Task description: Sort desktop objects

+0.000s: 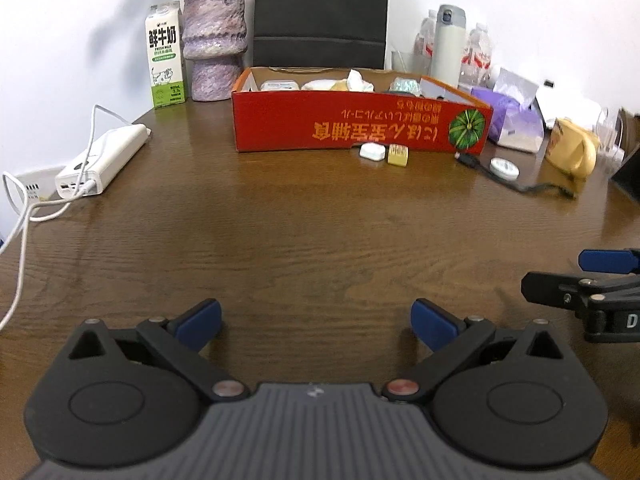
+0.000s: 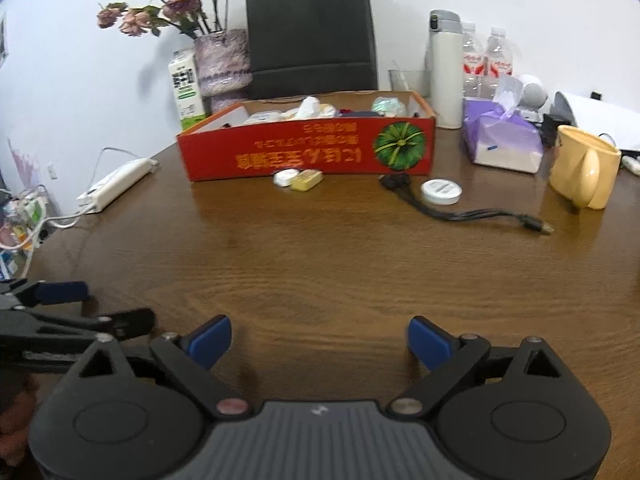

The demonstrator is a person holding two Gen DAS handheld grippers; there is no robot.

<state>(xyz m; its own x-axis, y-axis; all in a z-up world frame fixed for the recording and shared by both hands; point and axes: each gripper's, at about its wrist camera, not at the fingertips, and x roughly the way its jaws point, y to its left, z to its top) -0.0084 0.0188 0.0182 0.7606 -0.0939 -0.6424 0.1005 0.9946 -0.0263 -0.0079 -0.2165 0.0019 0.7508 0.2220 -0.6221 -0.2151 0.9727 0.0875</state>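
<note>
A red cardboard box [image 1: 360, 124] [image 2: 308, 150] holding several small items stands at the far middle of the brown table. In front of it lie a white earbud case [image 1: 372, 151] [image 2: 285, 178], a small yellow box [image 1: 397, 155] [image 2: 306, 180], a black cable [image 1: 516, 184] [image 2: 468, 212] and a round white tin [image 1: 505, 168] [image 2: 441, 191]. My left gripper [image 1: 316, 322] is open and empty over the near table. My right gripper [image 2: 319, 342] is open and empty too, beside the left one, and shows at the right edge of the left wrist view [image 1: 592, 276].
A yellow mug [image 2: 584, 172], purple tissue pack [image 2: 504, 140], white flask [image 2: 444, 68] and water bottles stand at the right back. A milk carton [image 1: 165, 56], vase [image 1: 214, 40] and black paper bag [image 2: 310, 32] line the wall. A white power bank [image 1: 104, 160] with cables lies left.
</note>
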